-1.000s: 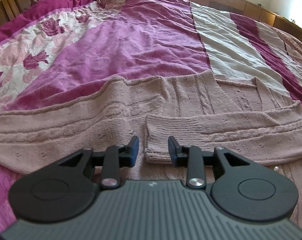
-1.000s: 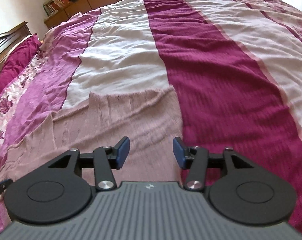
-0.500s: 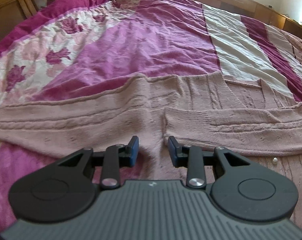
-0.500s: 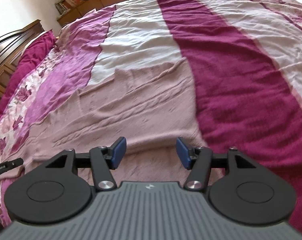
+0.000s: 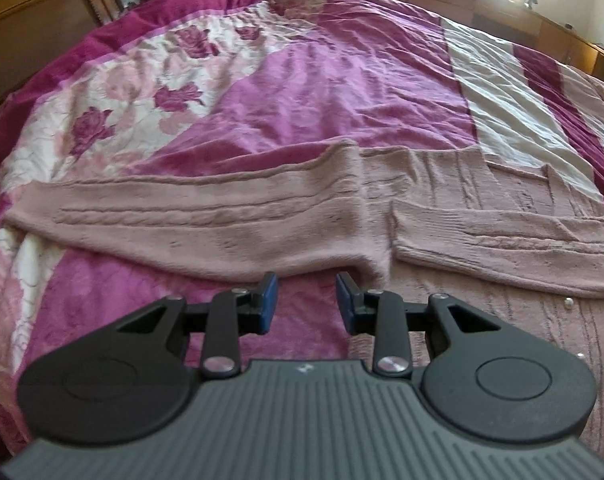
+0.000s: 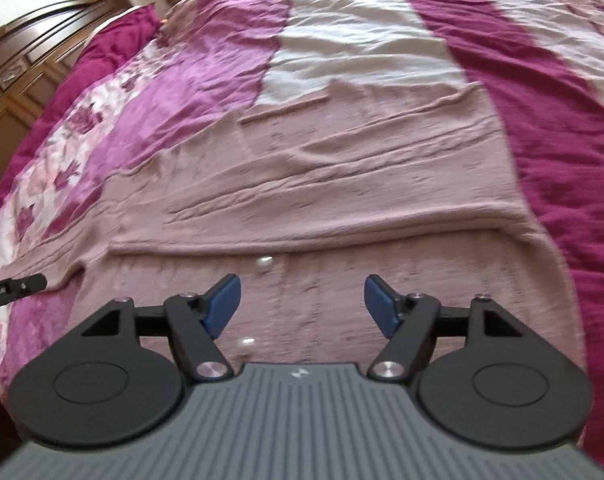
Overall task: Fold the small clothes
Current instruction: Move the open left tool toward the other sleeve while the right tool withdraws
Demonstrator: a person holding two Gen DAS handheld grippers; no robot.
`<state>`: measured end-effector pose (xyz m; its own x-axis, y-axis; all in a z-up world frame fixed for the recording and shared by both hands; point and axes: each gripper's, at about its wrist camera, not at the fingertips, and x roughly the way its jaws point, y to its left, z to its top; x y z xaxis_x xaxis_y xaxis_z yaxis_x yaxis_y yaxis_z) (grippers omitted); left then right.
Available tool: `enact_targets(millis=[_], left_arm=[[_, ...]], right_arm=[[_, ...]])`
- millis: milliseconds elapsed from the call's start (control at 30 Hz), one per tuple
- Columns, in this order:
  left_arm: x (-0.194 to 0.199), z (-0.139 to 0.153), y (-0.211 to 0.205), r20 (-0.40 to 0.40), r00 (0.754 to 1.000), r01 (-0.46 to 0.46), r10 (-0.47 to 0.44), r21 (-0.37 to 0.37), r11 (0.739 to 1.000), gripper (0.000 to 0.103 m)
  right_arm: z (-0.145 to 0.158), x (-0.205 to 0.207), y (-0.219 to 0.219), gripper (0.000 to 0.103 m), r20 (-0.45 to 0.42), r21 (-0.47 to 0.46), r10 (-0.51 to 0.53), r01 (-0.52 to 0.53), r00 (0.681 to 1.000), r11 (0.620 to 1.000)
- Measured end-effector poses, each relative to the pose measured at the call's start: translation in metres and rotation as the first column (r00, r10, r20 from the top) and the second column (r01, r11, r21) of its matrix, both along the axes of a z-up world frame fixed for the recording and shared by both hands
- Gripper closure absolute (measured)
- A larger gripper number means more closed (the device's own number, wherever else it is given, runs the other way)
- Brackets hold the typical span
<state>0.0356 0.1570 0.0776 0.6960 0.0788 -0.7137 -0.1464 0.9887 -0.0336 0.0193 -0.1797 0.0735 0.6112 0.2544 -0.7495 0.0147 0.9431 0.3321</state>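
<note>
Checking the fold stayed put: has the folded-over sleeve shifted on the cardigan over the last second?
Cannot tell. The folded sleeve still lies across the cardigan; its slide right in the left wrist view fits camera motion.

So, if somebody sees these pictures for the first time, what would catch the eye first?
Probably the pink knitted cardigan, spread flat across the near part of the bed, one sleeve stretched to the left and the other folded over its body. Under it lies the bright bedspread with magenta, white and rose-patterned stripes. In front, the left gripper is empty and partly open, while the right gripper is opening wider above the cardigan's pearly buttons.
</note>
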Motion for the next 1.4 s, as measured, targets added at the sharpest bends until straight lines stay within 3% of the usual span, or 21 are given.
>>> enact_targets(millis=[333, 1100, 1133, 1167, 1233, 1400], left_arm=[[-0.003, -0.004, 0.039, -0.024, 0.993, -0.117, 0.117, -0.02, 0.993, 0.069], [0.028, -0.03, 0.1, -0.087, 0.959, -0.276, 0.269, -0.083, 0.958, 0.069], [0.029, -0.032, 0.103, -0.091, 0.957, -0.284, 0.276, -0.088, 0.955, 0.066], [0.03, -0.034, 0.105, -0.095, 0.954, -0.292, 0.284, -0.091, 0.952, 0.052], [0.031, -0.038, 0.108, -0.088, 0.949, -0.309, 0.301, -0.096, 0.946, 0.041], [0.034, -0.047, 0.114, -0.082, 0.942, -0.333, 0.325, -0.115, 0.936, 0.036]], right_arm=[[-0.009, 0.013, 0.044, 0.028, -0.038, -0.059, 0.052, -0.054, 0.998, 0.997], [-0.027, 0.021, 0.06, 0.021, -0.071, -0.119, 0.063, -0.072, 0.995, 0.99], [-0.027, 0.022, 0.061, 0.021, -0.072, -0.122, 0.064, -0.073, 0.995, 0.99], [-0.028, 0.022, 0.061, 0.021, -0.073, -0.124, 0.065, -0.074, 0.995, 0.99], [-0.029, 0.022, 0.063, 0.02, -0.073, -0.132, 0.068, -0.077, 0.995, 0.988], [-0.033, 0.022, 0.069, 0.016, -0.073, -0.162, 0.081, -0.092, 0.994, 0.983]])
